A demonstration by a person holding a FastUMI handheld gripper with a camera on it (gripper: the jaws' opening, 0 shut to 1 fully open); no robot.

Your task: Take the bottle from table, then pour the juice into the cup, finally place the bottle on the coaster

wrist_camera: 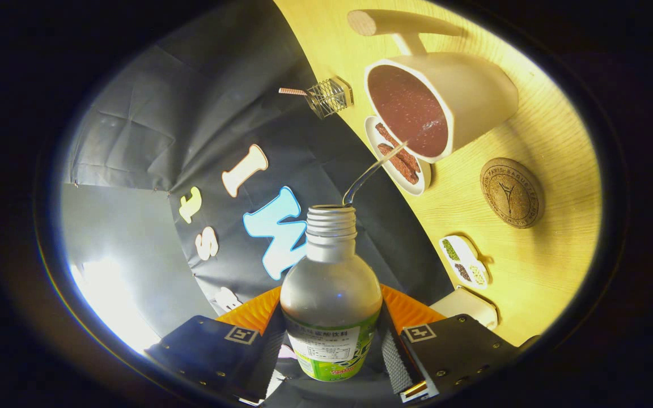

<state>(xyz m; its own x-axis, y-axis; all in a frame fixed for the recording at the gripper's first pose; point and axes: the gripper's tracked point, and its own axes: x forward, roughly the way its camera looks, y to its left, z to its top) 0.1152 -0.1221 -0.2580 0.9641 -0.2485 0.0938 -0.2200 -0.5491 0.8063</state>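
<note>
The tabletop appears steeply slanted in the gripper view, which I take to mean the hand-held gripper is rolled well over for the pour. The cup stands on it well beyond the fingers, already holding dark reddish juice close to its rim; the likeliest mishap from here is overfilling, should the tilt be held too long. The bottle is pinched between the two fingers, both pressing on its labelled lower body, and it is lifted clear of the tabletop. Its long axis runs straight ahead along the fingers, its open threaded neck pointing away from the gripper toward the cup. It looks nearly empty, so a sudden last gulp could splash. The cork coaster lies beside the cup, apart from it, and is bare; the bottle must be righted before going there, or drips will mark the wood. A shallow snack dish sits just beside the cup, right under the thin stream arcing from the mouth into the cup. If the tilt eases, the stream would fall short into that dish.
</note>
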